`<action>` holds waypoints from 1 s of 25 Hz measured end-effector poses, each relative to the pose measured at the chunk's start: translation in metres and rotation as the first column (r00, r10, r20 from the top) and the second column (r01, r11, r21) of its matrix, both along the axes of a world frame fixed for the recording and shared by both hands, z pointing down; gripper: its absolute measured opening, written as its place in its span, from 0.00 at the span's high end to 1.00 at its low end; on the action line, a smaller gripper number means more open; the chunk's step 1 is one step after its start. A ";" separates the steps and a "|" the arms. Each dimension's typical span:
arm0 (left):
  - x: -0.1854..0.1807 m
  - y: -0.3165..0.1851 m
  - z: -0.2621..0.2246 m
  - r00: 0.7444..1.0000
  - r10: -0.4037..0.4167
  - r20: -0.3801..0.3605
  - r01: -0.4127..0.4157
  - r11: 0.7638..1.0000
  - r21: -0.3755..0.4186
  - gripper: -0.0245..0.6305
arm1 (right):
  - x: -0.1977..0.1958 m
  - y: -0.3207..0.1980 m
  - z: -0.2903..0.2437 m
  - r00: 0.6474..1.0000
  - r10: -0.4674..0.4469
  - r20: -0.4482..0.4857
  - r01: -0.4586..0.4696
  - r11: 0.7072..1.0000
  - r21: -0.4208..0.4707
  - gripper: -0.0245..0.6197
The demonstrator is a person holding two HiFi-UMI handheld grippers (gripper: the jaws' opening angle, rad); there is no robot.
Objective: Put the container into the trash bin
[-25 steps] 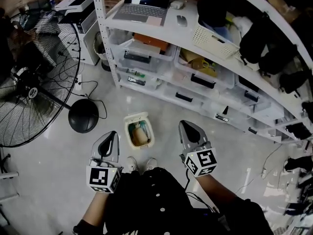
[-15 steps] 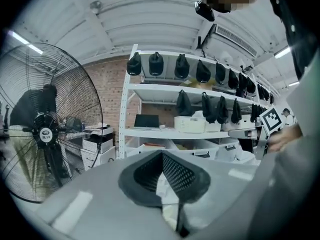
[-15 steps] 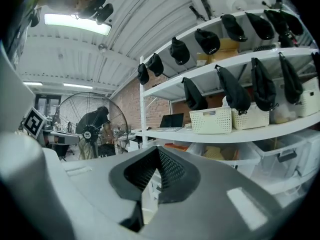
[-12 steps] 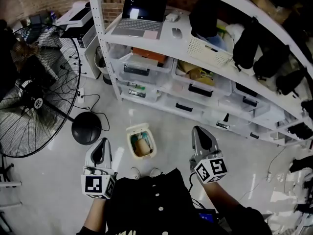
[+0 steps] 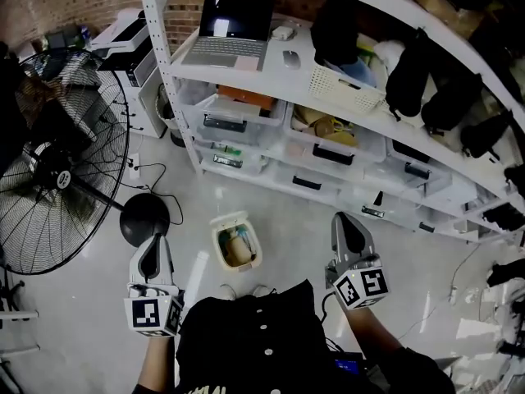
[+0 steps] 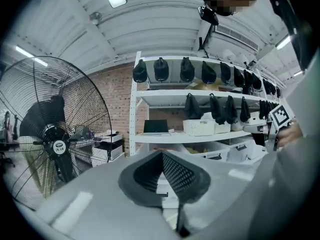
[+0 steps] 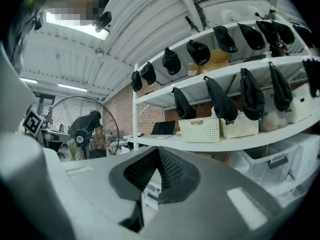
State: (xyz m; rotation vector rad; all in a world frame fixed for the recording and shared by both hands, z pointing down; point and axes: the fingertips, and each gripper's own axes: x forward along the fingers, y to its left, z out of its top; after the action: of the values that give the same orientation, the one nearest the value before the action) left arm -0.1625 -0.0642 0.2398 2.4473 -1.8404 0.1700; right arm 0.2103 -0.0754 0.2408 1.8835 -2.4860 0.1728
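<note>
Two grippers are held low above the floor, one on each side of the person's dark shirt. The left gripper (image 5: 152,251) has its jaws pressed together with nothing between them; the right gripper (image 5: 345,226) is likewise closed and empty. Between them on the floor stands the small trash bin (image 5: 216,240), its lid (image 5: 228,217) tipped open at the far side. The tan container (image 5: 239,251) lies inside the bin, with something teal beside it at the bin's far end. Left of the bin sits a black round base (image 5: 144,218) and a large fan (image 5: 57,175). Beyond, the shelf rack (image 5: 271,71) carries a laptop (image 5: 225,31) near its left corner, a white basket (image 5: 349,84), and clear storage boxes (image 5: 238,113) below.
</note>
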 end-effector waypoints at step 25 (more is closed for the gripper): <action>0.001 0.007 -0.010 1.000 -0.014 -0.004 0.014 1.000 0.000 0.96 | -0.032 -0.003 -0.005 0.995 -0.073 -0.063 0.074 0.997 0.023 0.92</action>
State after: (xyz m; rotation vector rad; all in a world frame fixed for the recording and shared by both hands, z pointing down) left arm -0.1618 -0.0573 0.2294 2.4322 -1.8553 0.1635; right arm 0.1779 -0.0789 0.2359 1.7742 -2.5227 0.0802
